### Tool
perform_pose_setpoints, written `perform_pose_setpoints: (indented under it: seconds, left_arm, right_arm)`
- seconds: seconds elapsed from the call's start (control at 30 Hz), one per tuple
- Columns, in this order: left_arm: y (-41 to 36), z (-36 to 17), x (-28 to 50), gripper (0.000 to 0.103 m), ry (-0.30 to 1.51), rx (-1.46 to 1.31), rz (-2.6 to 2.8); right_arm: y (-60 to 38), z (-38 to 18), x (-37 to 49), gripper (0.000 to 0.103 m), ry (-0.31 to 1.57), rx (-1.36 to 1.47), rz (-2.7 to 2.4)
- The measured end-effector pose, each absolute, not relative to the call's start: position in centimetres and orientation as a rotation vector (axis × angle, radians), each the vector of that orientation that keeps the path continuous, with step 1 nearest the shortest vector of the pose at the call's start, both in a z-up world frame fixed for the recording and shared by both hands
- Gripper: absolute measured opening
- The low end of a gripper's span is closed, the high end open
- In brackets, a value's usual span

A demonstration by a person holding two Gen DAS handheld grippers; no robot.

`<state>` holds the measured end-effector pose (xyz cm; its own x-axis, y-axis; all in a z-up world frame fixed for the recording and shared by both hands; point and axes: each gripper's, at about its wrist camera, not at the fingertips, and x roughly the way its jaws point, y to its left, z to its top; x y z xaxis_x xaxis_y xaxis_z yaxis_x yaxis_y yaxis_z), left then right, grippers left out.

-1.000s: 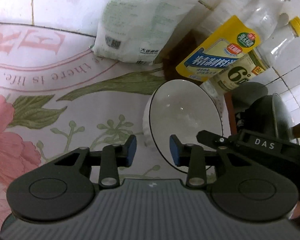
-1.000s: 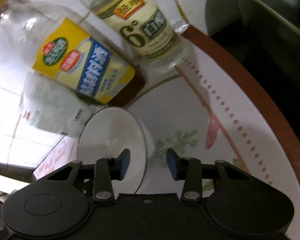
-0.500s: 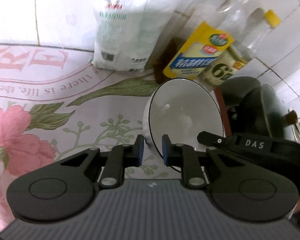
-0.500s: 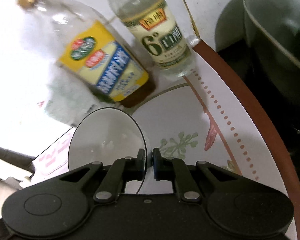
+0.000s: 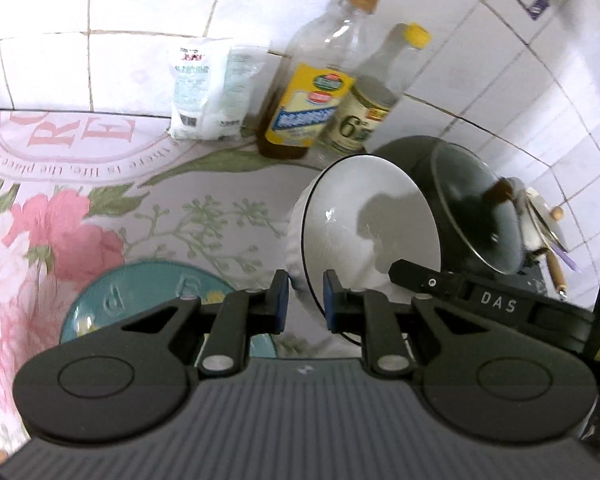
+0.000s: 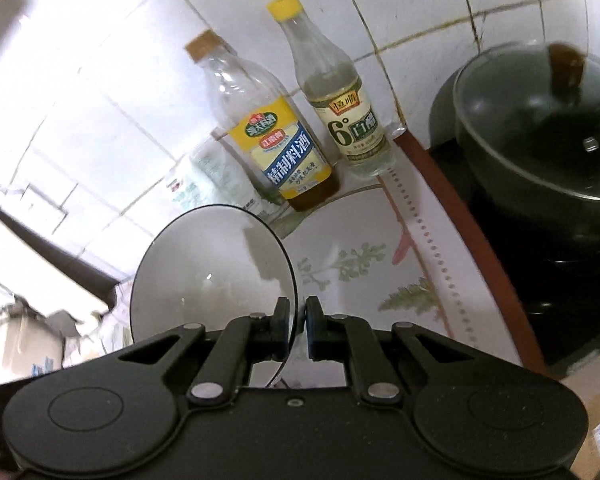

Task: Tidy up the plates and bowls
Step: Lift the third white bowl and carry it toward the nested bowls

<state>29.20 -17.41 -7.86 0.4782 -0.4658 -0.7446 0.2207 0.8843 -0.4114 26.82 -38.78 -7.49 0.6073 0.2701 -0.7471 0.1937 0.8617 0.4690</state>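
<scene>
Left wrist view: left gripper [image 5: 304,296], jaws drawn together and clamped on the near rim of a white bowl [image 5: 364,216]; bowl dark-rimmed, tilted with its mouth toward the camera, above the flowered cloth [image 5: 100,184]. Right gripper [image 5: 396,270] enters from the right, its tip at the bowl's far side. Teal plate [image 5: 140,292] lies on the cloth to the lower left, partly hidden behind the gripper. At the tiled wall [image 5: 140,20]: white bag [image 5: 208,92], yellow-label bottle [image 5: 316,88], yellow-cap bottle [image 5: 376,96], standing side by side. Dark pot [image 5: 476,208] with a glass lid, right of the bowl. Right wrist view: right gripper [image 6: 298,328], jaws nearly touching, clamped on the bowl's [image 6: 212,272] thin rim, which passes edge-on between the pads; bowl to the left of the jaws, interior showing. Behind it the bag [image 6: 216,180], yellow-label bottle [image 6: 268,132], yellow-cap bottle [image 6: 332,88]. Pot [image 6: 540,128] at upper right, beyond the cloth's [image 6: 380,248] brown border.
</scene>
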Motion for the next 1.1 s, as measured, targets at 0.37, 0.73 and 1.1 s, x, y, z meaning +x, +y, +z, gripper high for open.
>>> perform_pose_setpoints:
  seconds: [0.37, 0.73, 1.1]
  left_arm:
    - [-19.8, -7.4, 23.0, 0.016, 0.99, -0.272, -0.513]
    - [-19.7, -10.5, 21.9, 0.016, 1.082, -0.303, -0.505]
    - [-19.8, -14.8, 21.9, 0.016, 1.18, -0.352, -0.459]
  right_arm:
    - [-41.1, -4.6, 19.6, 0.012, 0.836, 0.469, 0.042]
    - [-40.8, -6.9, 17.0, 0.013, 0.838, 0.393, 0.066]
    - [-38.3, -10.2, 16.4, 0.013, 0.835, 0.246, 0.023]
